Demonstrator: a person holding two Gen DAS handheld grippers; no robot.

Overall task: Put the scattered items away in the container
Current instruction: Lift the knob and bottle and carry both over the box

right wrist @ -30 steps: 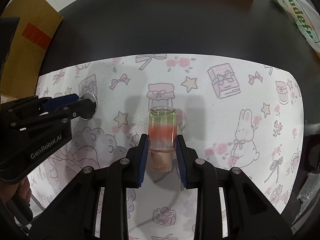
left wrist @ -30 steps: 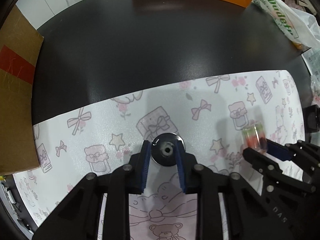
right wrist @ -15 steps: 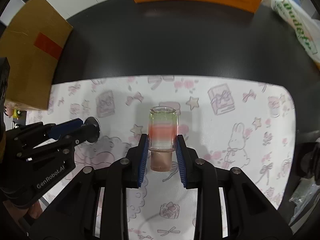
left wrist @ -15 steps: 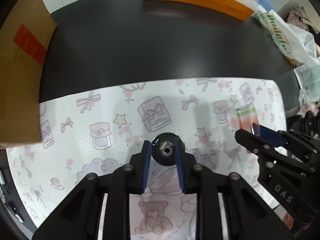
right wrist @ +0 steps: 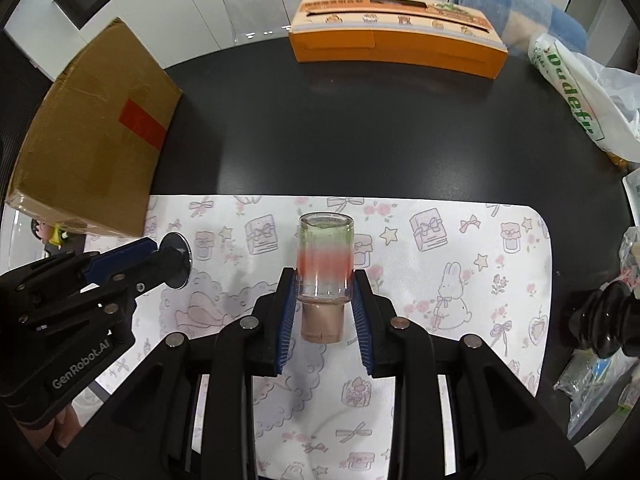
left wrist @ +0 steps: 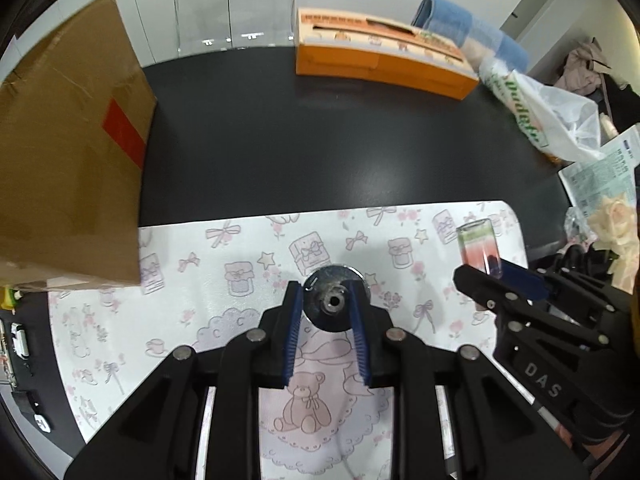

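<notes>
My left gripper [left wrist: 327, 300] is shut on a round silver metal disc [left wrist: 332, 303] with a hole in its middle, held above the patterned mat [left wrist: 200, 256]. My right gripper [right wrist: 324, 292] is shut on a small glass bottle [right wrist: 325, 258] with green and red bands and a tan cap [right wrist: 322, 325]. In the left wrist view the bottle [left wrist: 478, 245] and the right gripper [left wrist: 496, 276] show at the right. In the right wrist view the disc [right wrist: 178, 254] and the left gripper [right wrist: 160, 254] show at the left. An orange box [right wrist: 394, 34] lies at the table's far edge.
A brown cardboard box [right wrist: 92, 136] with red tape stands at the left on the black table [right wrist: 360, 128]. A white plastic bag [right wrist: 588, 92] with green letters and a blue towel [right wrist: 516, 4] lie at the far right. Papers and clutter [left wrist: 600, 184] crowd the right edge.
Both grippers have risen from the mat, carrying the disc and the bottle with them. More of the table's far side and the orange box has come into view.
</notes>
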